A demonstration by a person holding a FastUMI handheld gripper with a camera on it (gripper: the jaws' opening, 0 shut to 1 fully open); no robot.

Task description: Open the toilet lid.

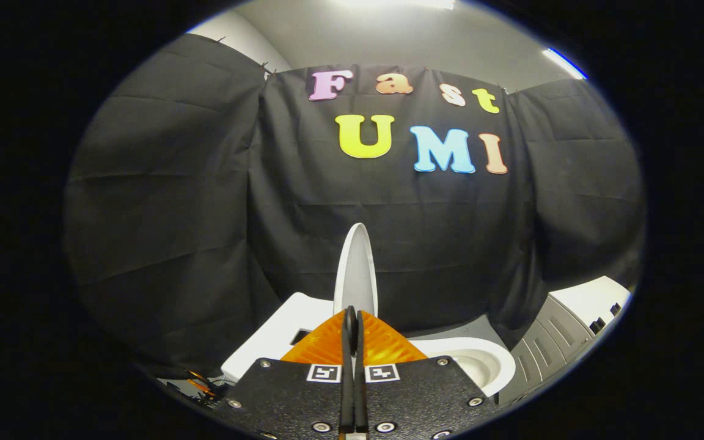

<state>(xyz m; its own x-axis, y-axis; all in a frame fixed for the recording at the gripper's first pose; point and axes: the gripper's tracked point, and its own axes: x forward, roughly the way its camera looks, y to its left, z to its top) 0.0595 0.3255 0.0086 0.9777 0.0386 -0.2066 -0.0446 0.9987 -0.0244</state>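
Observation:
The white toilet lid [357, 263] stands raised and upright, seen edge-on just ahead of my fingertips. My gripper [352, 315] is shut, its two fingers pressed together with nothing between them. The tips sit at the lid's lower edge; whether they touch it I cannot tell. To the right of the fingers lies the open white toilet bowl [480, 360] with its seat rim showing. To the left of the fingers is the white rear body of the toilet [278, 333]. The lid's hinge is hidden behind the fingers.
A grey and white cabinet [572, 330] stands to the right of the bowl. Black cloth walls close in behind the toilet and on both sides. Some small orange and black items [202, 385] lie low at the left of the toilet.

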